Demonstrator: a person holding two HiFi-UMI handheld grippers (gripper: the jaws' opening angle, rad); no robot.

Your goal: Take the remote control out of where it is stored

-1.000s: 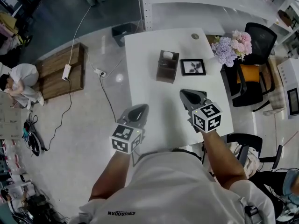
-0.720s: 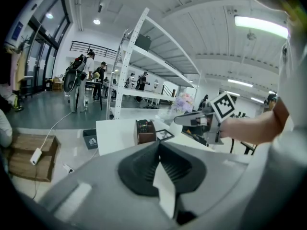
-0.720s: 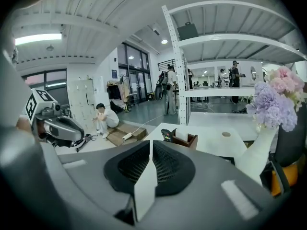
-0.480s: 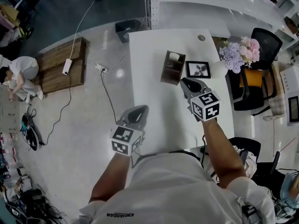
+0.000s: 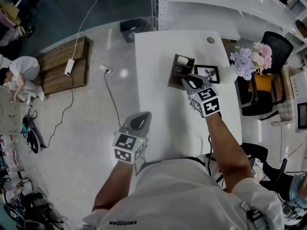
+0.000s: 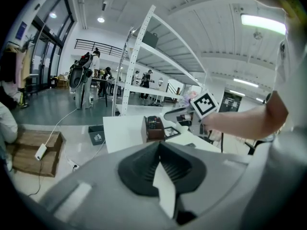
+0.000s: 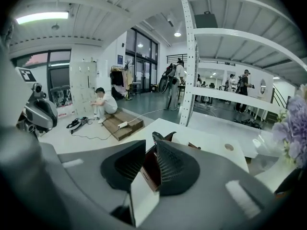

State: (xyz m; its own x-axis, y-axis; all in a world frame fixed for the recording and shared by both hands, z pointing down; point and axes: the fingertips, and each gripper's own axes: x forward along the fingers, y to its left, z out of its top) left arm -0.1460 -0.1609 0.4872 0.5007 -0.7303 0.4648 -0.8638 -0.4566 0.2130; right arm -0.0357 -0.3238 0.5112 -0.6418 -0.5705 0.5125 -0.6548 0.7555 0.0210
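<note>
A brown wooden storage box (image 5: 178,74) stands on the white table (image 5: 158,109). The dark remote control (image 6: 152,122) stands upright in it, and its top (image 7: 157,137) shows between my right jaws. My right gripper (image 5: 189,82) hovers at the box's near right side; its jaws are opening and the pads press on nothing. The left gripper (image 5: 141,119) is shut and empty, held low off the table's left edge. In the left gripper view its jaws (image 6: 161,146) point toward the box (image 6: 154,129).
A framed picture (image 5: 209,74) lies right of the box, with purple and pink flowers (image 5: 252,59) beyond it. A black chair (image 5: 273,44) stands at the right. On the floor to the left are a wooden bench (image 5: 67,68), cables, a bin (image 5: 130,28) and a seated person (image 5: 17,78).
My right gripper has moved forward across the table to the box, and its jaws have parted. The left gripper has stayed about where it was.
</note>
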